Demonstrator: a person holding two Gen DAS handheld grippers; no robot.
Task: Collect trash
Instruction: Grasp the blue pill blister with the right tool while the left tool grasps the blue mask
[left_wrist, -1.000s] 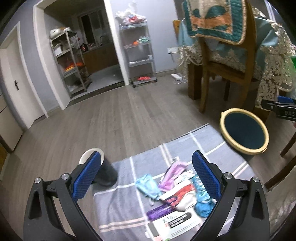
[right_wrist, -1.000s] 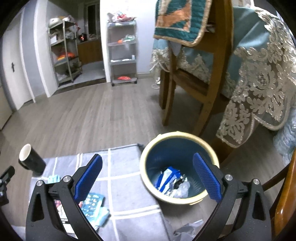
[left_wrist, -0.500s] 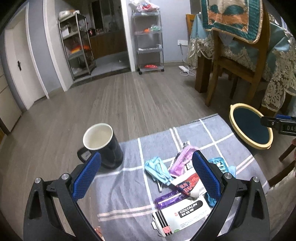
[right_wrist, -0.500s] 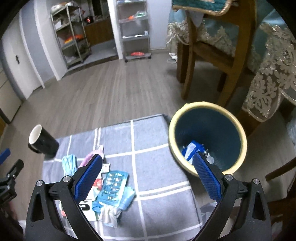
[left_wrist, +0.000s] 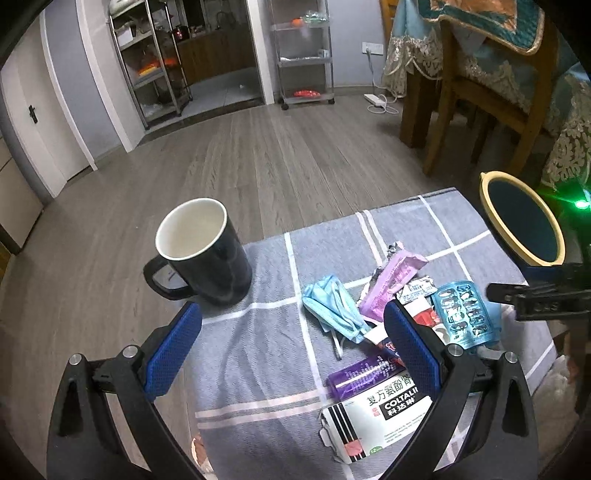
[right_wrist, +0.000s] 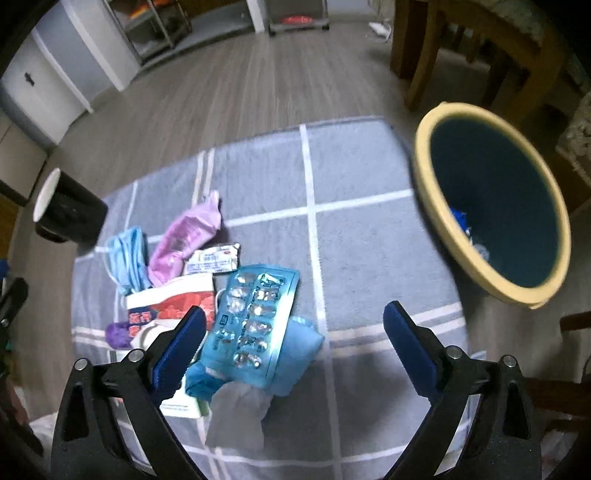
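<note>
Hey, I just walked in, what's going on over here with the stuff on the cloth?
A person with a gripper in each hand is clearing trash off a grey checked cloth. Both the left gripper and right gripper are open and empty. The right one hangs over a blue blister pack in a pile of wrappers; the left is by a black mug. The yellow-rimmed bin beside the cloth already holds some trash.

The left black two-finger tool with blue padded fingers (left_wrist: 291, 347) has its jaws spread wide, nothing between them. The right tool of the same build (right_wrist: 291, 339) is likewise wide apart and empty (its tip also shows in the left view).
</note>
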